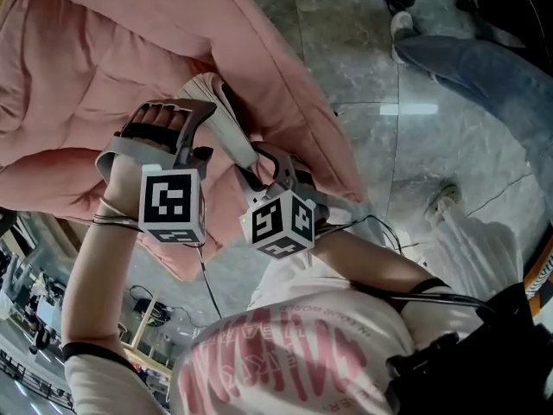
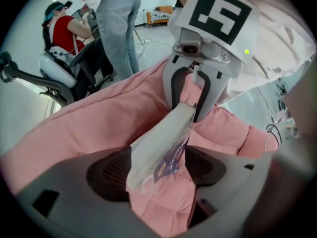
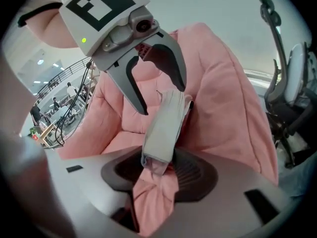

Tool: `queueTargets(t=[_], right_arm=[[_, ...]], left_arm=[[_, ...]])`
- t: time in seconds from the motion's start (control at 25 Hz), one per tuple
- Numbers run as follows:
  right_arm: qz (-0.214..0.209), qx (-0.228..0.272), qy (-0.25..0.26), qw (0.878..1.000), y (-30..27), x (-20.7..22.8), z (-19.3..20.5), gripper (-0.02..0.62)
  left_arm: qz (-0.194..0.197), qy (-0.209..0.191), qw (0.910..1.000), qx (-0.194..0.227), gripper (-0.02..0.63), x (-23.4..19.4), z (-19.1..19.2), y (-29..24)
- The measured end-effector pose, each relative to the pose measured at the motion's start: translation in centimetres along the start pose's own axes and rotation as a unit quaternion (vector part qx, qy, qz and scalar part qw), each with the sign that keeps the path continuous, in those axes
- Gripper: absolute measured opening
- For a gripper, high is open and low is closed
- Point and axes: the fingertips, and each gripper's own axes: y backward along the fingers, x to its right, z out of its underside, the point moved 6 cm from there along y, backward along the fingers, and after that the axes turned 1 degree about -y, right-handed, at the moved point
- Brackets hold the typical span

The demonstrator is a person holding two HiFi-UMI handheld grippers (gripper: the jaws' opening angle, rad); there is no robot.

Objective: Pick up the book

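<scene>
While beneath the book (image 1: 232,126), pink cushion (image 1: 104,76) on grey marble floor (image 1: 363,67)

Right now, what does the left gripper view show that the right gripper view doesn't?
Only the left gripper view: the right gripper clamped on the book, a seated person in red, a standing person in jeans. Only the right gripper view: the left gripper, jaws open round the book, a railing and distant people. Both: the book between that view's own jaws, over the pink cushion.
</scene>
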Motion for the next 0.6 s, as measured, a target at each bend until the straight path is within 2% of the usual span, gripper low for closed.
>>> queueTargets(t=[0.12,0.28,0.44,0.52,0.6], right_arm=[[-0.001,-0.003,0.017,1.000,0.1,-0.5,0.0,0.184],[-0.001,-0.009,0.039,0.999,0.1,-0.8,0.2,0.184],[-0.005,-0.011,0.054,0.998,0.0,-1.0,0.2,0.184],[-0.006,-0.011,0.058,0.998,0.0,-1.1,0.3,0.186],[-0.005,-0.010,0.054,0.998,0.0,-0.7,0.4,0.186]], left_arm=[[0.006,-0.049,0.9988,-0.005,0.334,-0.2,-1.4,-0.6],[0.038,-0.120,0.9918,-0.022,0.339,0.4,-2.9,-1.5],[0.100,-0.143,0.9833,-0.050,0.339,1.6,-2.2,-2.8],[0.105,-0.149,0.9820,-0.049,0.339,1.8,-1.9,-3.4],[0.088,-0.152,0.9838,-0.035,0.339,1.6,-1.8,-3.9]])
